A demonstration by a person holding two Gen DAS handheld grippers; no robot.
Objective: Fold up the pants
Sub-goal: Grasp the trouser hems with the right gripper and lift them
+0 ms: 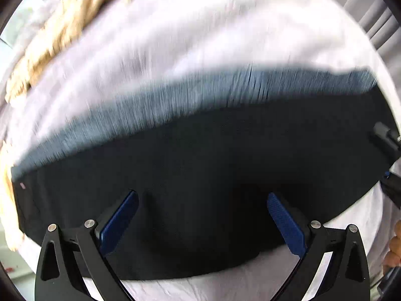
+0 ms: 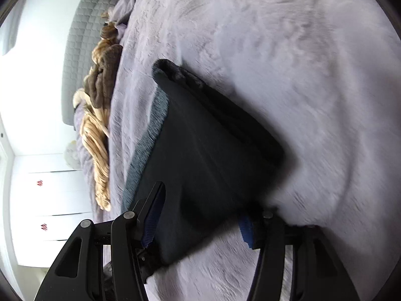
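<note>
You work on a wide bed with a pale lilac blanket (image 2: 275,50), soft and furry, so cloth can drag on it.

The left gripper (image 1: 203,200) stands with its fingers wide apart over the dark pants (image 1: 200,163); nothing is between the blue pads (image 1: 117,223). The right gripper (image 2: 200,213) also has its fingers apart, around the near end of the pants (image 2: 213,145), and I judge that the pads do not press on the cloth.

The risk: if you close on only the top layer, the folded stack can slide open, and the grey-blue band (image 2: 147,145) at the edge can shift out of line. The picture is blurred, so a fast move can miss the edge.

Open room is on the far side and to the right; the tan throw (image 2: 97,135) and the grey headboard (image 2: 80,50) lie well apart on the left.
</note>
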